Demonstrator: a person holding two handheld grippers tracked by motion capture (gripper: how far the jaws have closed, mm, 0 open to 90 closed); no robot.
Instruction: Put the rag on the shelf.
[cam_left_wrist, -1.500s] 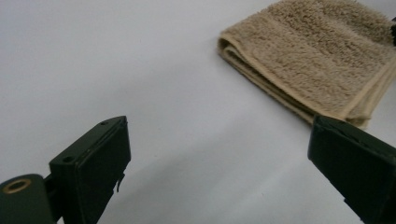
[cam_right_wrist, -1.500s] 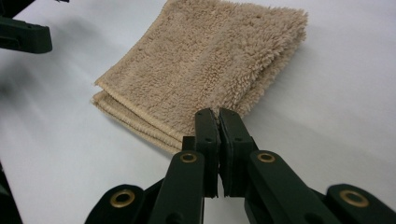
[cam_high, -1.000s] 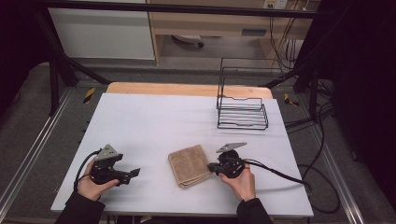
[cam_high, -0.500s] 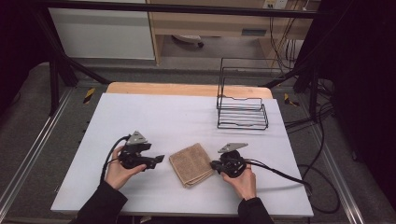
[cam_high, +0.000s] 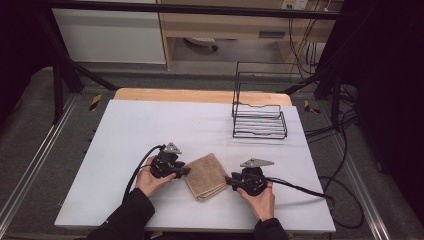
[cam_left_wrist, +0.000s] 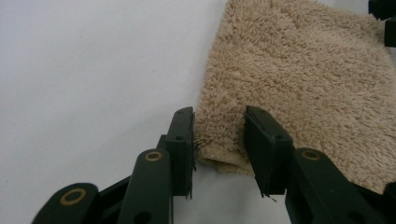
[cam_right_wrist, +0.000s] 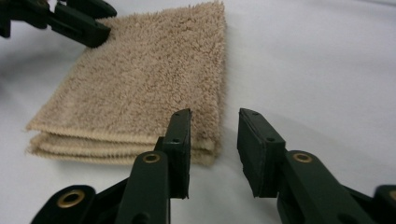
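A folded tan towel (cam_high: 206, 176) lies on the white table (cam_high: 150, 125) near its front edge. My left gripper (cam_high: 186, 171) sits at the towel's left side. In the left gripper view its jaws (cam_left_wrist: 219, 140) have just been closing and straddle a corner of the towel (cam_left_wrist: 299, 84) without a clear pinch. My right gripper (cam_high: 229, 181) is at the towel's right side. Its jaws (cam_right_wrist: 214, 149) have just been opening. The towel's near corner (cam_right_wrist: 140, 84) reaches just past one pad and the other pad stands free of it.
A black wire rack (cam_high: 259, 117) stands at the back right of the table. A wooden strip (cam_high: 200, 95) runs along the far edge. Cables (cam_high: 310, 190) trail off the right gripper across the table's right side.
The left hand has slid right across the table to the towel's left edge and its jaws have narrowed. The right hand has stayed at the towel's right side.
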